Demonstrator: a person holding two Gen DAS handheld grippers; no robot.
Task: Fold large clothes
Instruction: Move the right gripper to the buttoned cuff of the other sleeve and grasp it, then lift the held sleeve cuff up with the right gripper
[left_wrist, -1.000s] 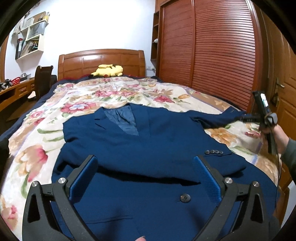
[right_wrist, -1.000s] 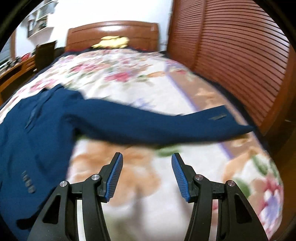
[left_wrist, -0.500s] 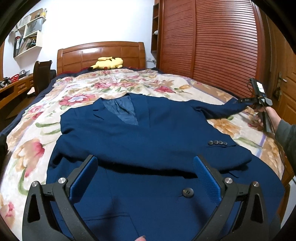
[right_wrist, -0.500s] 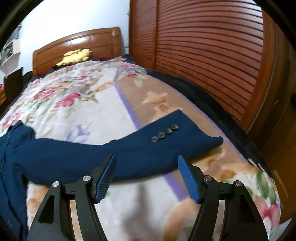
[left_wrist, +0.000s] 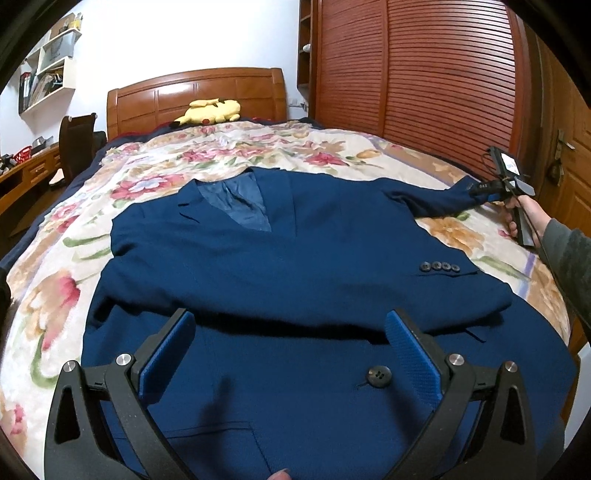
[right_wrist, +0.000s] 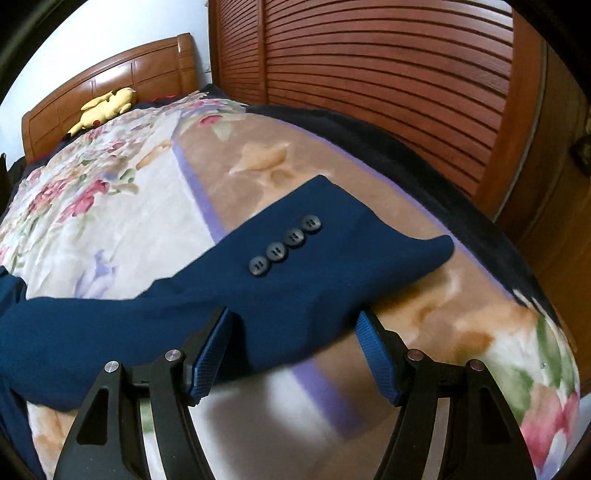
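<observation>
A navy blue suit jacket (left_wrist: 280, 266) lies face up on the floral bed. One sleeve is folded across its front, cuff buttons (left_wrist: 439, 266) at the right. The other sleeve (right_wrist: 258, 291) stretches out to the right, its cuff with several buttons (right_wrist: 286, 245) flat on the blanket. My left gripper (left_wrist: 290, 347) is open and empty, hovering over the jacket's lower front near a button (left_wrist: 378, 376). My right gripper (right_wrist: 295, 343) is open, its jaws on either side of the outstretched sleeve near the cuff. It also shows in the left wrist view (left_wrist: 480, 188) at the cuff.
The floral blanket (left_wrist: 48, 302) covers the bed. A yellow plush toy (left_wrist: 208, 110) sits by the wooden headboard (left_wrist: 195, 90). A slatted wooden wardrobe (right_wrist: 388, 66) runs along the bed's right side. A chair (left_wrist: 75, 144) and desk stand at the left.
My right gripper has swung toward the outstretched sleeve's cuff and closed in until its open jaws straddle the sleeve. My left gripper has stayed open over the jacket's front.
</observation>
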